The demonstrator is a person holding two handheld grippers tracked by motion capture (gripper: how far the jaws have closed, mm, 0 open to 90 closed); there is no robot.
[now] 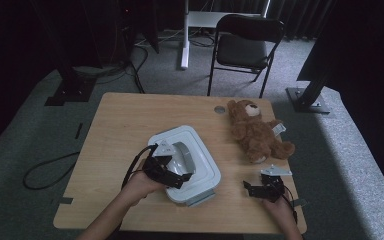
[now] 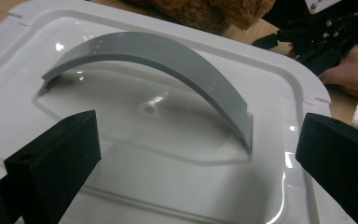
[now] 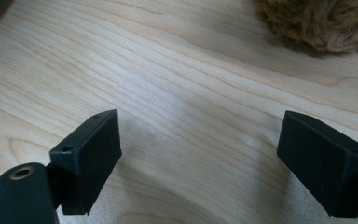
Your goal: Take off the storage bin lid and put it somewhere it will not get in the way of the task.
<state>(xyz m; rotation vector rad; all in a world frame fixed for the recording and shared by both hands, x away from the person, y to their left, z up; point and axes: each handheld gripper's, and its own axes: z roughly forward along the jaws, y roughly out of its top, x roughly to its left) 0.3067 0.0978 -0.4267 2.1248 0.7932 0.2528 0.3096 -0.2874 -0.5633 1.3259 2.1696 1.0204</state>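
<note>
Left gripper [image 2: 196, 158] spread wide, empty, poised over white box lid [image 1: 200, 150], jaws either side of its grey arched handle [image 2: 168, 60]. Right gripper [image 3: 200, 154] also released, low over bare wooden table [image 3: 177, 74]. Teddy bear [image 1: 257, 132] lies right of box

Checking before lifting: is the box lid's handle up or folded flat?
Up: the grey handle arches above the white lid, a gap showing beneath it.

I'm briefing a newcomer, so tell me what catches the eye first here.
The white plastic box with its arched grey handle sits mid-table, with the open left gripper poised right above its lid. To its right lies a brown plush teddy bear, and the open right gripper hovers over bare light wooden table near the front edge.
</note>
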